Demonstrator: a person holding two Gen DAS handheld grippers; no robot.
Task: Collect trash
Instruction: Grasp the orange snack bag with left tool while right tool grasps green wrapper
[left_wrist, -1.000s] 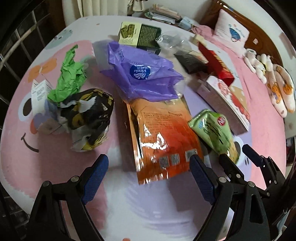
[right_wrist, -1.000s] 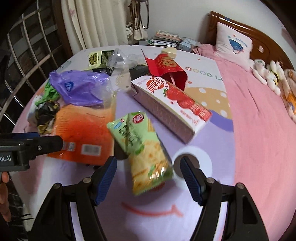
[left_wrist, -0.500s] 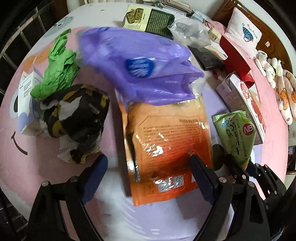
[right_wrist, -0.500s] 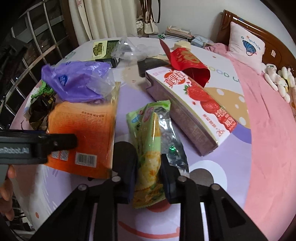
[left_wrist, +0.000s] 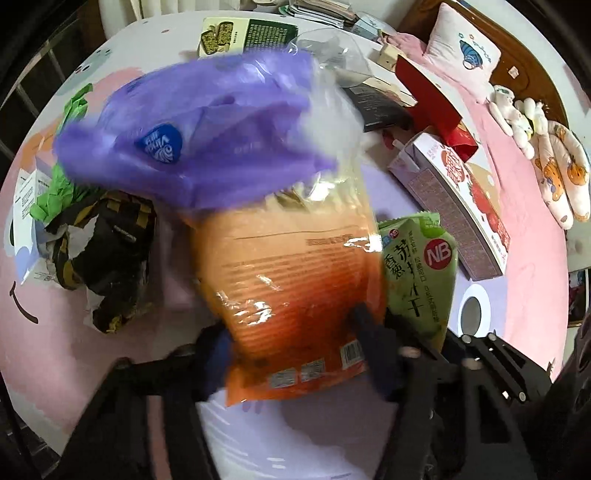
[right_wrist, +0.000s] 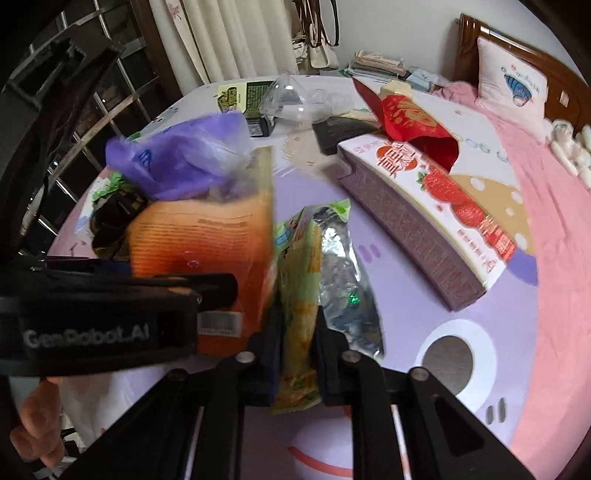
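An orange snack bag (left_wrist: 288, 266) bulges between the fingers of my left gripper (left_wrist: 295, 343), whose jaws are closing and press on both of its sides. A purple plastic bag (left_wrist: 207, 140) rides on the orange bag's top end. Beside it, a green snack packet (right_wrist: 299, 258) stands on edge with its silver lining showing. My right gripper (right_wrist: 299, 332) is shut on the packet's lower end. In the right wrist view the orange bag (right_wrist: 207, 243) sits just left of the packet, partly behind the left gripper's black body.
A strawberry-printed carton (right_wrist: 436, 206) and a red envelope (right_wrist: 410, 122) lie to the right on the patterned bed cover. A black-and-yellow crumpled wrapper (left_wrist: 107, 251) and green crumpled paper (left_wrist: 55, 192) lie left. Clear plastic (right_wrist: 295, 99) and a green box (left_wrist: 247, 35) sit farther back.
The left jaws came in from wide open onto the orange bag, which now buckles and rises with the purple bag. The right jaws shut on the green packet and tipped it on edge.
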